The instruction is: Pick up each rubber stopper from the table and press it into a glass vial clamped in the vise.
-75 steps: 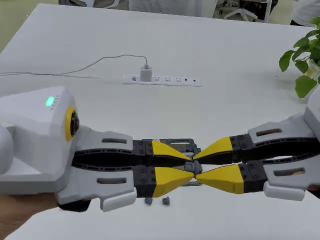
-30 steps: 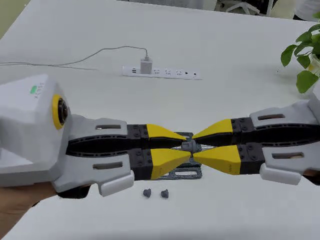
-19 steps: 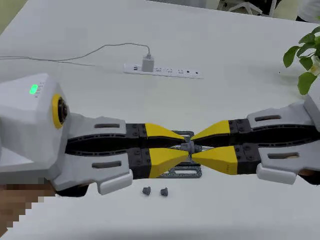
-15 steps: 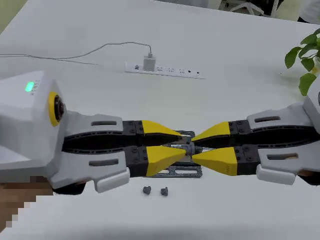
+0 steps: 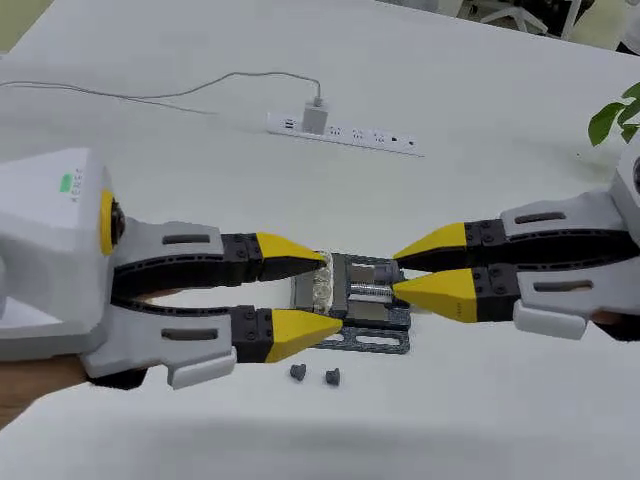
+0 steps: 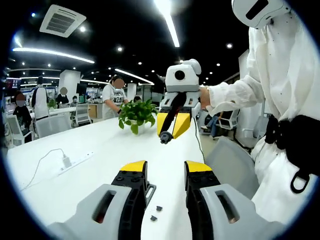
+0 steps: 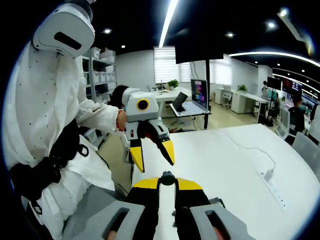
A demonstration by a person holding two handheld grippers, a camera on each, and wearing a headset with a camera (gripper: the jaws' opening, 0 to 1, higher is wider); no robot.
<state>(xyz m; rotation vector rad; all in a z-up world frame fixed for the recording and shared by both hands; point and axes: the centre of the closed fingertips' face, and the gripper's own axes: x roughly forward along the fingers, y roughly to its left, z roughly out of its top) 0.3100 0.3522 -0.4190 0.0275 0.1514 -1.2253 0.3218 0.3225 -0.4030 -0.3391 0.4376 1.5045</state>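
The big white desk ran past the head view's frame on the left, right and near sides. The left tool, white and black w/ yellow tips, stretched in from the left, its rear housing cut off by the frame. Its jaws stood spread wide, and in the head view they framed the vial end of the vise; whether level w/ it or above it couldn't be told. The right tool, same build, stretched in from the right, rear also cut off. Its jaws were pinching a small dark grey rubber stopper, plain at the tips in both gripper views but hard to pick out against the vise in the head view. The two sets of tips faced each other, apart.

A white power strip w/ a white charger and grey cable lay well behind them. A green plant was cut off at the right edge.

The dark grey metal vise sat on a slotted base plate, partly hidden by both tools. The clear glass vials at its left end were blurred; their count and whether any was plugged couldn't be told.

Two loose stoppers lay near each other, apart, just in front of the base plate.

Bare desk lay btwn vise and power strip, and in front of the loose stoppers.
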